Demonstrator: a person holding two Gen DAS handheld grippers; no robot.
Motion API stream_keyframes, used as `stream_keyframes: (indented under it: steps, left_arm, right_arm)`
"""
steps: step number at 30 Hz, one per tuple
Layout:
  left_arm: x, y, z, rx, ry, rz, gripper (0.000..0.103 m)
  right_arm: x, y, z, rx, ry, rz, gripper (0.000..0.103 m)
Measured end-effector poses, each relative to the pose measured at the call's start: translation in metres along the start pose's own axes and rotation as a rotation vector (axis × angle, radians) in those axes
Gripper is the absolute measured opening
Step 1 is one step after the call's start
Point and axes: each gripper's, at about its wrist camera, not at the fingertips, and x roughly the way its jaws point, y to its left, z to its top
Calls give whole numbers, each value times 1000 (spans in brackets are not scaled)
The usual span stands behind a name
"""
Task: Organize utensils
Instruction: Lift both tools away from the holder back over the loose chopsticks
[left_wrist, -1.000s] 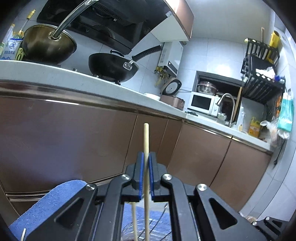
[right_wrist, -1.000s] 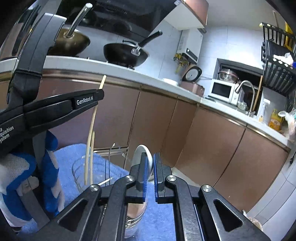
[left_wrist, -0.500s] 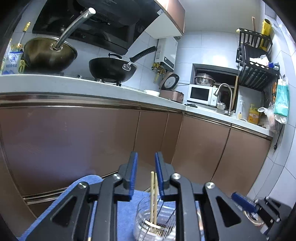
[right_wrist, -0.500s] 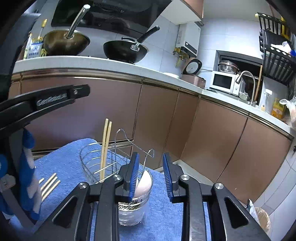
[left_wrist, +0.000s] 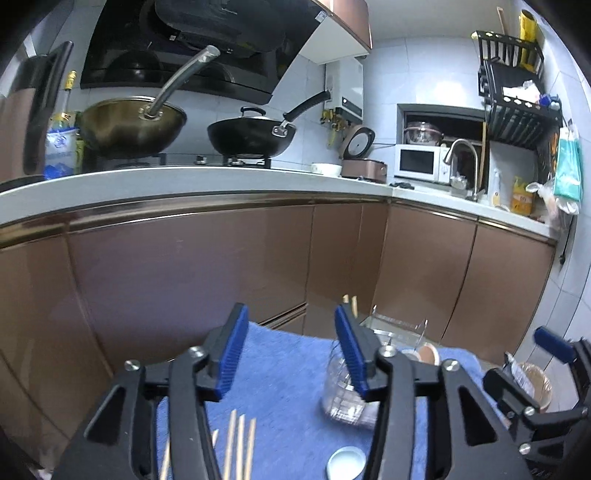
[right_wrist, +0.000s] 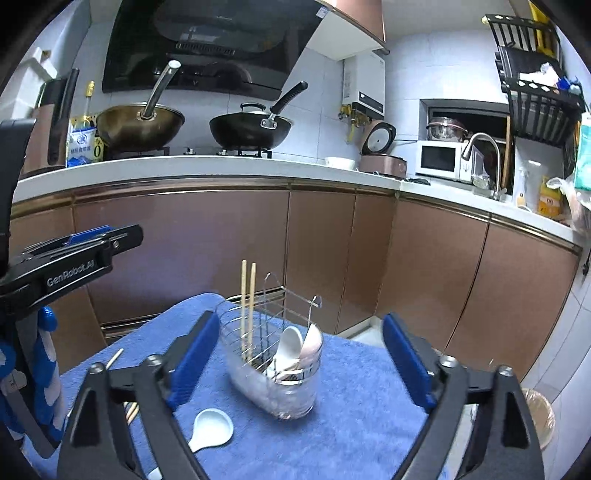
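A wire and clear-plastic utensil holder (right_wrist: 273, 358) stands on a blue towel (right_wrist: 351, 417). Two wooden chopsticks (right_wrist: 247, 306) stand upright in its left compartment; a white spoon (right_wrist: 286, 347) and a pink spoon (right_wrist: 312, 343) stand in its right. My right gripper (right_wrist: 299, 365) is open and empty, its jaws wide either side of the holder. My left gripper (left_wrist: 291, 354) is open and empty, above several loose chopsticks (left_wrist: 236, 446) on the towel. The holder (left_wrist: 347, 391) shows partly behind its right finger. A white spoon (right_wrist: 210, 428) lies on the towel, also in the left wrist view (left_wrist: 345, 461).
Brown cabinet doors (right_wrist: 184, 254) under a white counter (right_wrist: 184, 168) rise behind the table. Two woks (right_wrist: 251, 129) sit on the stove. A bin (right_wrist: 539, 413) stands on the floor at the right. The left gripper's body (right_wrist: 66, 266) shows at the left.
My left gripper let go of the chopstick, which now stands in the holder. My right gripper let go of a spoon into the holder. Both opened wide and drew back and up.
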Motion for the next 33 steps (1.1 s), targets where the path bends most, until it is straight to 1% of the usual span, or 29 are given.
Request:
stream_keyframes:
  steps: [1,2,4,14,22,33]
  left_arm:
    - [-6,2,-2,3,2,4,50]
    - [-12,4,-3,5,4,7,50]
    - [-26,8,-5,10,10,11,51]
    - [-69,28,-8,25,23,43,52]
    - [-91,45,-14,21,37,64,53]
    - [-112,69,-20,0,46,90,53]
  right_arm:
    - [-5,1,-1,6,4,3,98]
    - [-8,0,-2,11,5,6,98]
    - [-18,1,-4,24,5,14,103]
    - [-54,4,-13,58,-20,17,103]
    - [-77,4,-20,112,-14,58,103]
    - [-89,19,-21,120,18,118,103]
